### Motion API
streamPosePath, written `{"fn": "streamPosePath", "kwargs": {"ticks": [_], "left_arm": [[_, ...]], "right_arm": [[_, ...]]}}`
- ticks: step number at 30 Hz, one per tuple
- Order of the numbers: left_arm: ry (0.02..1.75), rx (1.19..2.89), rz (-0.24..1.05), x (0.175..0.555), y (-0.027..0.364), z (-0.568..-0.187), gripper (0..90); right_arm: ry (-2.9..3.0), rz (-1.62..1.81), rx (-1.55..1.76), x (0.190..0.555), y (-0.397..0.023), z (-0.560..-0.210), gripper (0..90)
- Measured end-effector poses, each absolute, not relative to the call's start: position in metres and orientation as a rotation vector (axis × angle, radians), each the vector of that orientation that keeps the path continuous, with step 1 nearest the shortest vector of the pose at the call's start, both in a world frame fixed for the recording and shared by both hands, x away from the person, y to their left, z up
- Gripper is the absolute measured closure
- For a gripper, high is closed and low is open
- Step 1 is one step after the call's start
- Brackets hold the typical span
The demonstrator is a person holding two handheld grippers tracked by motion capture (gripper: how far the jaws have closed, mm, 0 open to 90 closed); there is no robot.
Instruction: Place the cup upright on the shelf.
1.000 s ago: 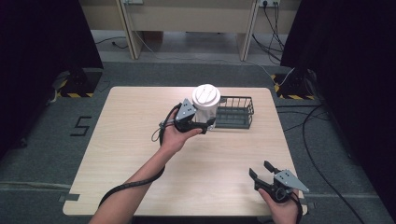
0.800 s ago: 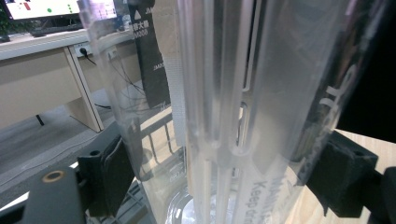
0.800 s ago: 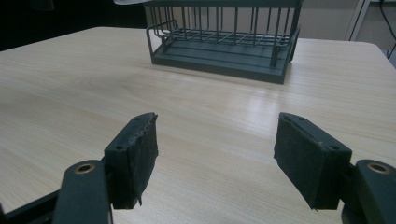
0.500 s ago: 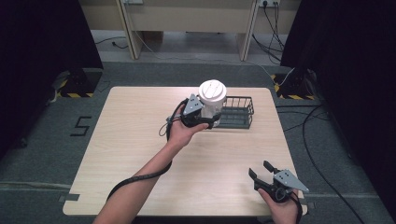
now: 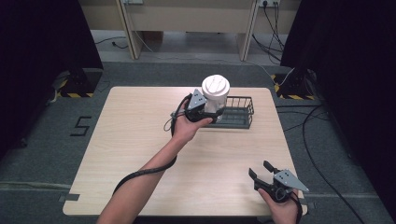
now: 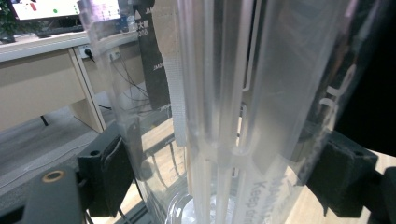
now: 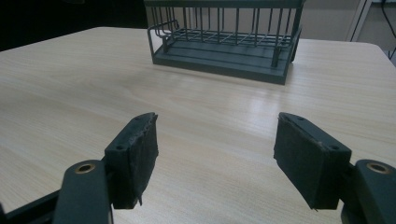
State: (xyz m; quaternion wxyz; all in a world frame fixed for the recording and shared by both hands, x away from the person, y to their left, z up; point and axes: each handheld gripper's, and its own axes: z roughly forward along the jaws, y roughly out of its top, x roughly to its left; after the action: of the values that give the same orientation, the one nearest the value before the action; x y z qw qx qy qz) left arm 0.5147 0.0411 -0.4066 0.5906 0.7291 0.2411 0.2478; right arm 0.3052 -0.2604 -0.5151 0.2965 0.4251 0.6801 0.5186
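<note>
A clear plastic container [image 5: 215, 100] with a white lid [image 5: 215, 86] is held upright in the air, over the left end of a dark wire basket [image 5: 239, 113]. My left gripper [image 5: 209, 112] is shut on the container's lower body. In the left gripper view the ribbed clear container [image 6: 224, 116] stands between the two black pads [image 6: 109, 175]. Near the table's front right corner my right gripper [image 5: 262, 174] is open with nothing in it. In its own view my right gripper [image 7: 215, 168] faces the basket [image 7: 224, 37] far across the bare wood.
The basket stands at the back right of the light wood table [image 5: 135, 154]. A black cable [image 5: 140, 173] trails along the left forearm. Beyond the table's far edge are wooden desk legs [image 5: 128, 28] and floor cables [image 5: 299, 119].
My left gripper has carried the container to the right and slightly farther away, onto the basket's left end. The right gripper has stayed still.
</note>
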Motion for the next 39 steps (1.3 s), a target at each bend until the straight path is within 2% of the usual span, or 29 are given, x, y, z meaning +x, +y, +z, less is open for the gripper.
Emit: {"fn": "streamPosePath", "kwargs": {"ticks": [39], "left_arm": [[0.683,1.689,0.606,0.566,0.012,-0.412,18.0]], "right_arm": [[1.809,1.385,1.124,0.305,-0.261,-0.515,31.0]]}}
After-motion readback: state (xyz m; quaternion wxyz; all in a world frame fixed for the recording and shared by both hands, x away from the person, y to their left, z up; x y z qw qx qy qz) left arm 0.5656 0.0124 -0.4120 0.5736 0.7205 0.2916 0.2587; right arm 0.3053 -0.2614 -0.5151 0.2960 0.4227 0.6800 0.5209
